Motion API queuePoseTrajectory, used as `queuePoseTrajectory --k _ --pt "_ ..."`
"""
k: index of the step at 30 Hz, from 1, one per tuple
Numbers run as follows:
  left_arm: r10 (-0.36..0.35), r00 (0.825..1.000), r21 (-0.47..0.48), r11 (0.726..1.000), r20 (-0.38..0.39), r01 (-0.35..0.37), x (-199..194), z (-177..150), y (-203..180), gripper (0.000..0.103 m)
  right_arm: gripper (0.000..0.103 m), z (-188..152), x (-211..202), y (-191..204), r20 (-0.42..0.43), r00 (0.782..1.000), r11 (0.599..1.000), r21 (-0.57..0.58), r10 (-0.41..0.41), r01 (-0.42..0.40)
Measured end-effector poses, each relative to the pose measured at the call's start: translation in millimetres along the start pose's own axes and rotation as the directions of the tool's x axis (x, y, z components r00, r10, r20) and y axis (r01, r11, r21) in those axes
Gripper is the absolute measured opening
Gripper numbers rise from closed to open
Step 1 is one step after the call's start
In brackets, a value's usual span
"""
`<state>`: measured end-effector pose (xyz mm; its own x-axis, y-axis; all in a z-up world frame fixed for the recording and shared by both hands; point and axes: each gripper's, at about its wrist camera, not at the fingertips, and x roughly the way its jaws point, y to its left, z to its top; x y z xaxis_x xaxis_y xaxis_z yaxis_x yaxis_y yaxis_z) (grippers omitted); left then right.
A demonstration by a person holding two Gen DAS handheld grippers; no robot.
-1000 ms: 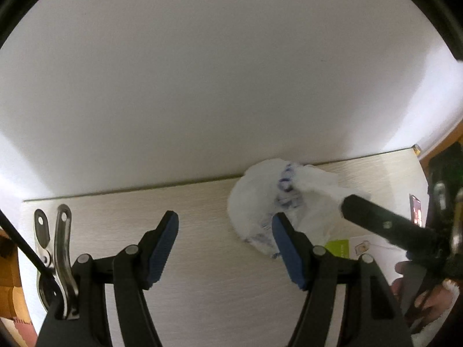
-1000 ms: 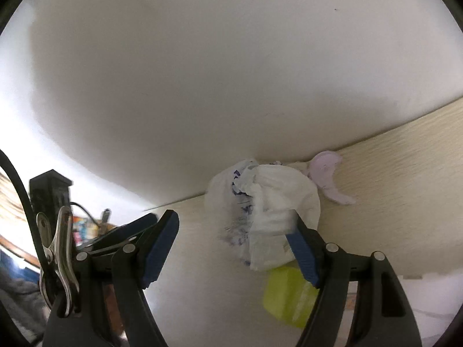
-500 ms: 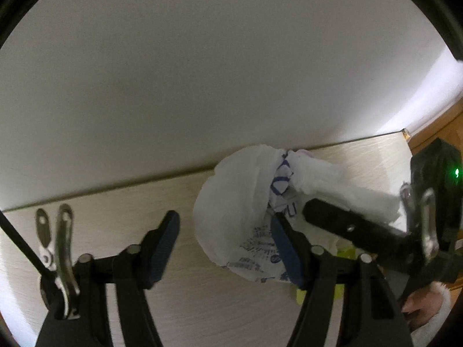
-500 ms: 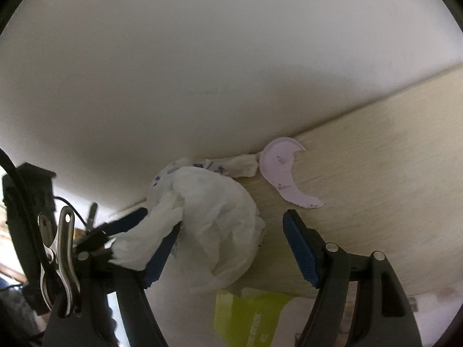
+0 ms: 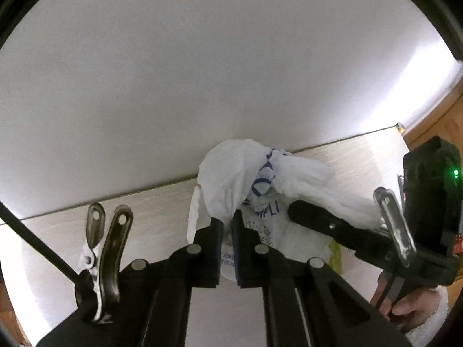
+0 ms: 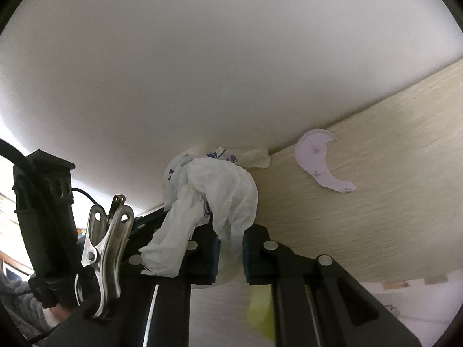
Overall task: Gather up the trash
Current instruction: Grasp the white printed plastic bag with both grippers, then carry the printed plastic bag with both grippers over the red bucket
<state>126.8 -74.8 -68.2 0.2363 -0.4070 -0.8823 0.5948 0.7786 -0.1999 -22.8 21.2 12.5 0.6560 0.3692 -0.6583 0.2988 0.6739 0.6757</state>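
Left wrist view: a crumpled white plastic bag (image 5: 231, 179) with blue print lies on a pale wood-grain table (image 5: 150, 211), against the white wall (image 5: 202, 72), just right of centre. The bag is a loose, wrinkled bundle. Its long axis runs from about ten o'clock to four o'clock, where a twisted tail stretches toward the right gripper (image 5: 298, 211). The left gripper (image 5: 227, 231) rises from six o'clock, its blue pads nearly together and pinching a fold of the bag's near edge. A hand (image 5: 411, 309) shows at four o'clock.

Right wrist view: the right gripper (image 6: 231, 248) is closing its fingers, with a hanging fold of the bag (image 6: 220, 185) between the blue pads. A second tail droops toward seven o'clock over the left finger. A pale purple crescent-shaped scrap (image 6: 315, 159) lies flat on the table at two o'clock, well apart from the bag. Something yellow-green (image 6: 260, 315), blurred, sits at six o'clock.
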Motion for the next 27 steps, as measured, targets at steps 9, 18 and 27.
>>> queuePoseTrajectory --k 9,18,27 --pt "0.055 0.997 -0.053 0.997 0.058 -0.052 -22.3 -30.0 -0.2 0.005 0.013 -2.5 -12.6 19.5 -0.023 0.998 0.994 -0.088 0.057 -0.059" --pt "0.125 0.990 -0.122 0.986 0.067 -0.116 -57.5 -62.6 18.0 0.005 0.013 -22.8 -12.3 48.0 -0.068 0.993 0.981 -0.164 0.093 -0.103" --pt "0.193 0.977 -0.209 0.963 0.086 -0.171 -83.0 -93.9 43.6 0.005 0.013 -6.8 1.8 64.5 -0.134 0.978 0.953 -0.237 0.160 -0.189"
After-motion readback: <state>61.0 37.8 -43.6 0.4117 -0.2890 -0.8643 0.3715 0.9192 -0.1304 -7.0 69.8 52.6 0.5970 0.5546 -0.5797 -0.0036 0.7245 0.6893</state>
